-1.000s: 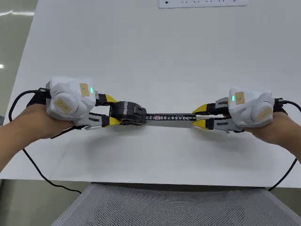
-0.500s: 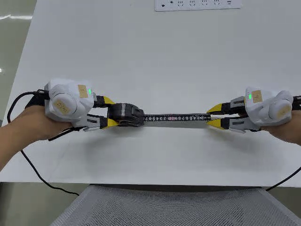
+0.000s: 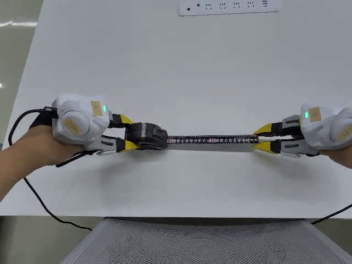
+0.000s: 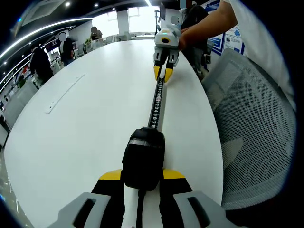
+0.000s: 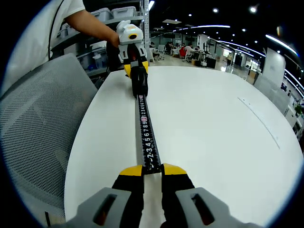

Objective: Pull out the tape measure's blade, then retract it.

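Note:
A black tape measure case (image 3: 147, 135) rests low over the white table, held between the yellow-tipped jaws of my left gripper (image 3: 128, 133). In the left gripper view the case (image 4: 143, 158) fills the space between the jaws. Its black numbered blade (image 3: 212, 140) runs straight to the right. My right gripper (image 3: 263, 138) is shut on the blade's end. In the right gripper view the blade (image 5: 145, 137) stretches away from my jaws to the case (image 5: 139, 80) and the left gripper (image 5: 130, 45).
A white power strip (image 3: 231, 6) lies at the table's far edge. A grey mesh chair back (image 3: 209, 242) stands below the near edge. A black cable (image 3: 38, 192) trails off the table at left. People stand beyond the far end of the table (image 4: 66, 99).
My right gripper has moved further right with the blade's end, so more blade is out of the case. The left gripper and the case have stayed about where they were.

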Tool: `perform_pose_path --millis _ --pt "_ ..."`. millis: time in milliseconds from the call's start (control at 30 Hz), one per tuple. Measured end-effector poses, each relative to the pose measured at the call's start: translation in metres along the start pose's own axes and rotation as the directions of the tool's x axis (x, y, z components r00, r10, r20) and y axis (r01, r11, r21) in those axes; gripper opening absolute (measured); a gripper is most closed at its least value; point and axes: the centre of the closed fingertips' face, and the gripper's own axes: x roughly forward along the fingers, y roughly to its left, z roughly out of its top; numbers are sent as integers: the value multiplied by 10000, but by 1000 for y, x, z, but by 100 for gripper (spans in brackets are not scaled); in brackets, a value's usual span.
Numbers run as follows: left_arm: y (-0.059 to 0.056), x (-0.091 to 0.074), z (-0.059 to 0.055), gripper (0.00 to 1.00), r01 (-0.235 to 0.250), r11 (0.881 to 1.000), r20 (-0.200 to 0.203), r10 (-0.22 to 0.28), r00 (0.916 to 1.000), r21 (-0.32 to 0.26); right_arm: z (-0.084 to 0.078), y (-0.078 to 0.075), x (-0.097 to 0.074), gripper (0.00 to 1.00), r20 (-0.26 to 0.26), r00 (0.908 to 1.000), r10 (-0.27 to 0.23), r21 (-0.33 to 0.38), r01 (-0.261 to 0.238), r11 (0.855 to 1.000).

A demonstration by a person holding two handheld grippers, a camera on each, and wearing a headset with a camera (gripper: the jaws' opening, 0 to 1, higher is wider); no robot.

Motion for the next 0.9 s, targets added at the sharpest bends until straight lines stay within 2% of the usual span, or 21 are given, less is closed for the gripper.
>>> perform_pose_path --millis 267,767,900 --pt "0 1 0 25 0 10000 -45 0 10000 33 -7 -2 -8 11 -84 10000 -12 108 13 9999" --pt "-1 1 0 25 -44 10000 -59 44 10000 2 -25 -7 -26 11 -337 9989 -317 330 328 9989" --pt "-1 1 1 25 -54 10000 -70 54 10000 -5 -27 -7 -26 11 -378 9988 -318 391 333 9987"
